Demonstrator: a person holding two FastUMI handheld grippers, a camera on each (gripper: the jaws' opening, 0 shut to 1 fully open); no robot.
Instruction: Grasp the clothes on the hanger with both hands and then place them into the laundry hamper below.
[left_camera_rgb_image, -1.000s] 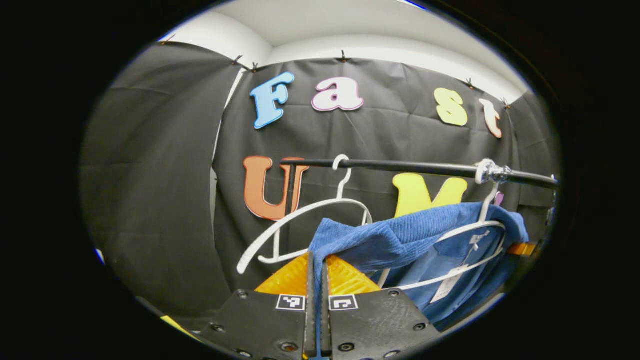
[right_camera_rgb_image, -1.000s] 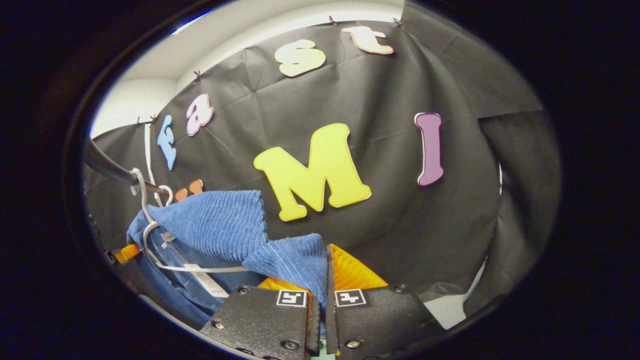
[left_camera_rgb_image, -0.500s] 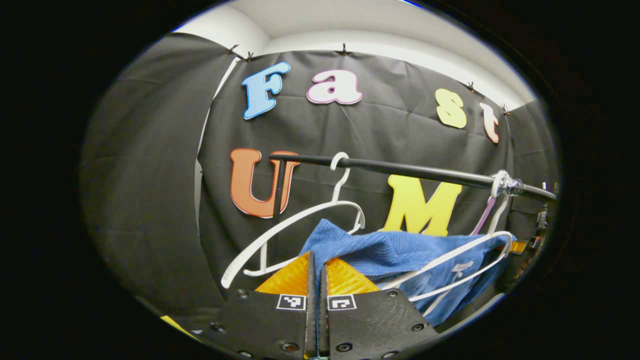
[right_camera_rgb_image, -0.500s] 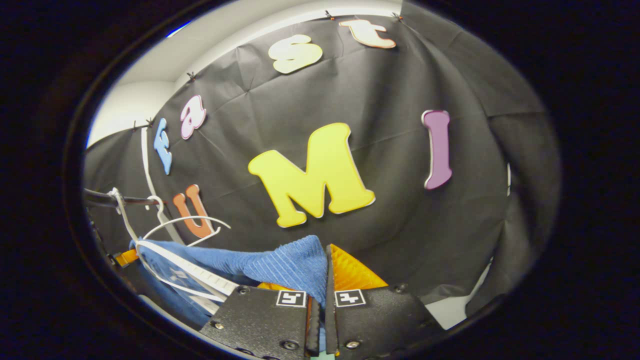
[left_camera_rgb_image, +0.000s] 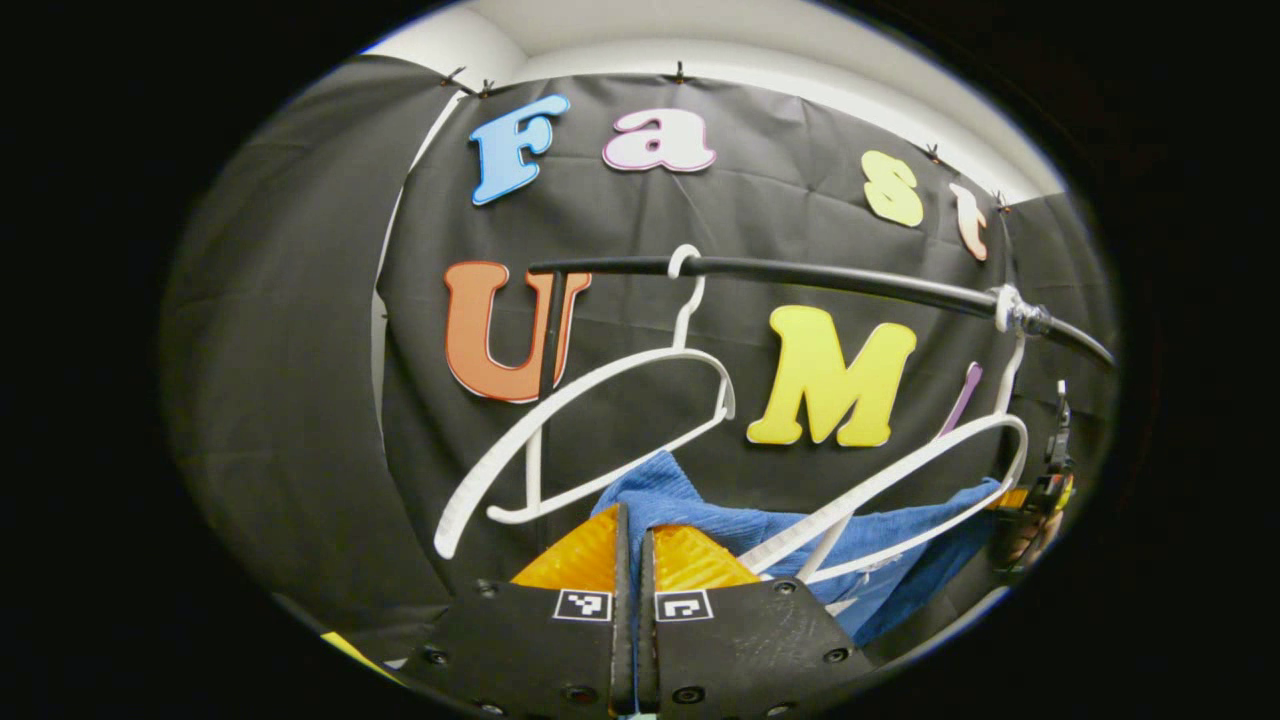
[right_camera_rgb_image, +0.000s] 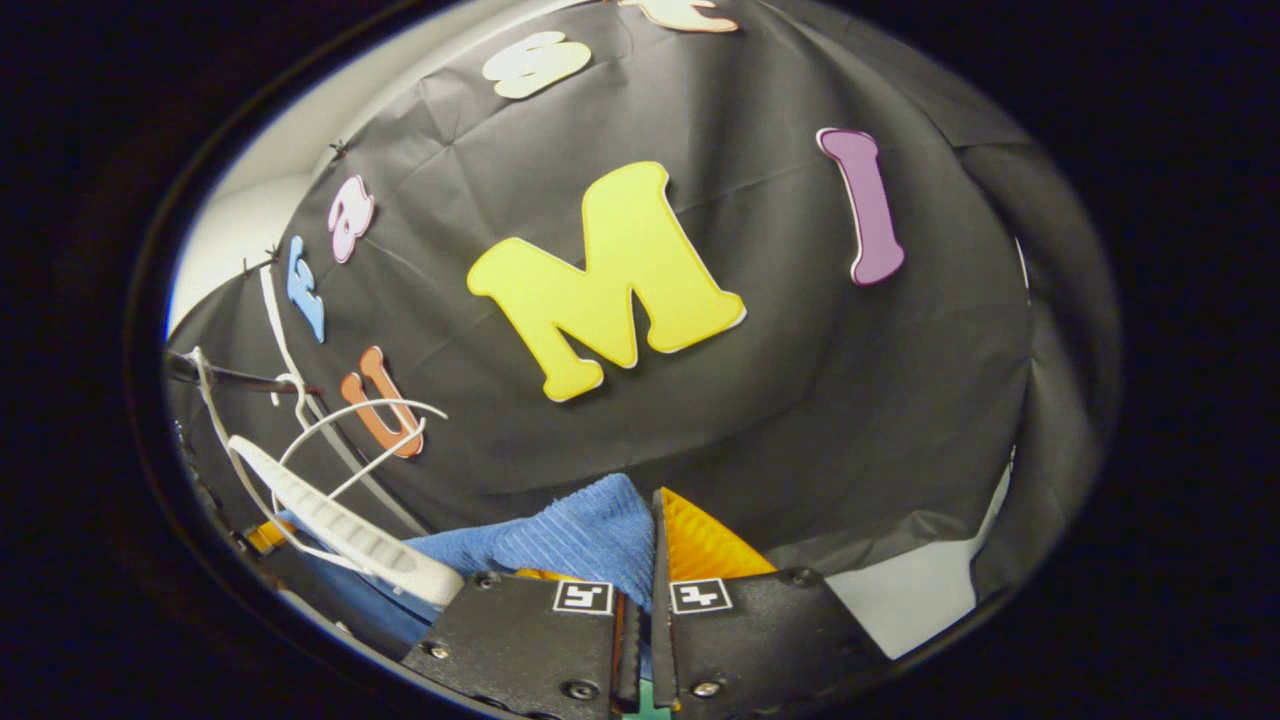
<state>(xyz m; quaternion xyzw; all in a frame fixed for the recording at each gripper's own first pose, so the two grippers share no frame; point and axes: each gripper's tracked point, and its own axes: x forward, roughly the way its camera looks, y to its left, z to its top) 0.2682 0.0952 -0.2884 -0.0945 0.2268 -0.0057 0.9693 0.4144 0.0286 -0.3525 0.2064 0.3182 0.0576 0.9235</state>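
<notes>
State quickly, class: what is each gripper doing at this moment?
Left gripper: shut on the blue garment.
Right gripper: shut on the blue garment.

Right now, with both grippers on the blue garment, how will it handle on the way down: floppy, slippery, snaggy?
Likely floppy: the blue garment sags between the left gripper and the far gripper. Probably not slippery: its ribbed weave sits pinched in the right gripper. It may snag, since the hanger lies across it.
</notes>
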